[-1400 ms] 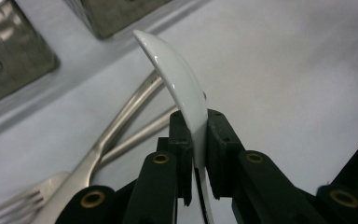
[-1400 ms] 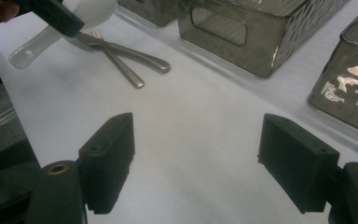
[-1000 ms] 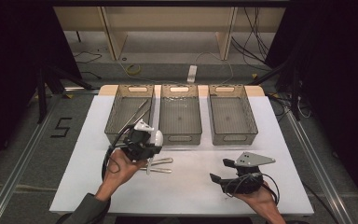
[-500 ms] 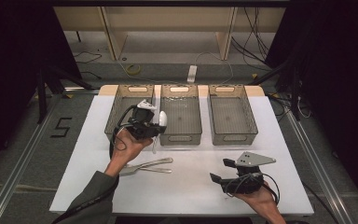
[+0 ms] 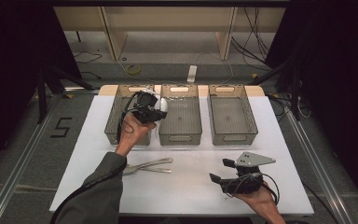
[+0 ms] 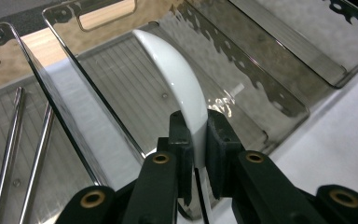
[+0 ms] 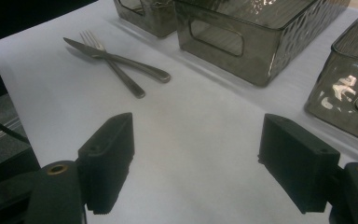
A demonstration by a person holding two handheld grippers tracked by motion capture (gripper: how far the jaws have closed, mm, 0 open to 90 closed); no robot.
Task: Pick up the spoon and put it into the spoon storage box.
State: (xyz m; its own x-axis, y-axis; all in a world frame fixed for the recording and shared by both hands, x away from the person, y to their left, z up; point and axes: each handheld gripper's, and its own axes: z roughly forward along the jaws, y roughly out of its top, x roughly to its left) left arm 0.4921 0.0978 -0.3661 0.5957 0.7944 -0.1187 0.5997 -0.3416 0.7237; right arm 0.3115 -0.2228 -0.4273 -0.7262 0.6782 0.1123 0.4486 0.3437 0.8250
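Note:
My left gripper is shut on a white curved spoon, held above the seam between the left bin and the middle bin. In the left gripper view the spoon rises from between the pads of the left gripper and arches over the middle bin. Two thin metal rods lie in the left bin. My right gripper rests at the table's front right, open with nothing between its fingers; the right gripper view shows it over bare white table.
A metal fork and knife lie crossed on the white table, also visible from above as cutlery at front centre. A third smoky bin stands at the right of the row. Behind the table is a floor with cables.
My left hand has carried the white spoon away from the cutlery, farther back and slightly right, until it is over the bins. The right gripper has stayed put.

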